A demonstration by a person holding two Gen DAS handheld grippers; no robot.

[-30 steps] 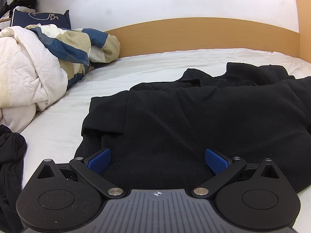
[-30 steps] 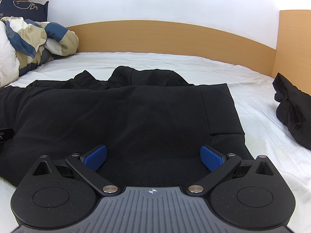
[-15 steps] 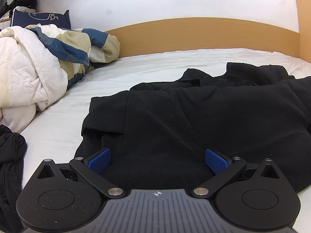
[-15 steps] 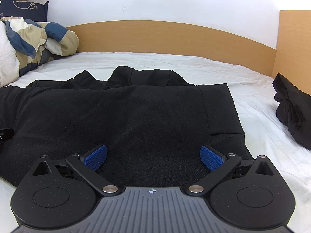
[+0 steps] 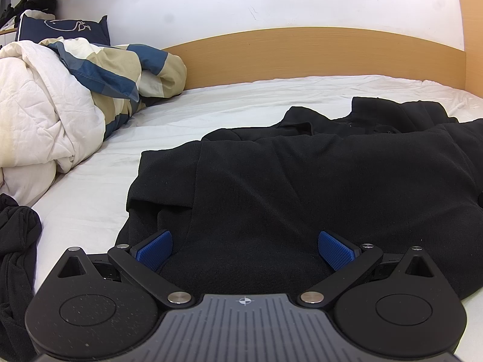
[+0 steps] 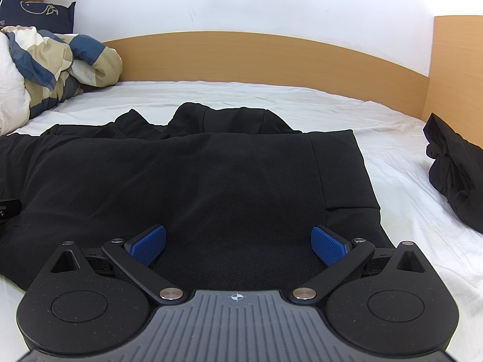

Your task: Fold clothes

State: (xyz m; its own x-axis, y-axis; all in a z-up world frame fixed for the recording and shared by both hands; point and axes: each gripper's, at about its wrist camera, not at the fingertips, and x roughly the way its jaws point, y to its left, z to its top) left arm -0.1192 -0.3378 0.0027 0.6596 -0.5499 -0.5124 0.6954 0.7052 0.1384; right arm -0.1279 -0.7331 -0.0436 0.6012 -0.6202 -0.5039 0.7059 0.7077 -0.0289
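White sheet (image 5: 241,102) is lying bare beyond the black garment (image 5: 302,181); a bunched duvet (image 5: 60,99) is crowding the left side; a crumpled black garment (image 6: 452,169) is sitting right; the wooden headboard (image 6: 256,57) is closing the far edge.

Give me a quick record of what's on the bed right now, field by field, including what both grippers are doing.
surface: bed with white sheet
main garment: black garment spread mostly flat across the sheet
left gripper: left gripper open, over the garment's near edge, gripping nothing
right gripper: right gripper open, over the garment's near edge, gripping nothing
other clothes: crumpled black clothing at right; dark bundle at left
bedding: bunched duvet and navy pillow
behind: wooden headboard
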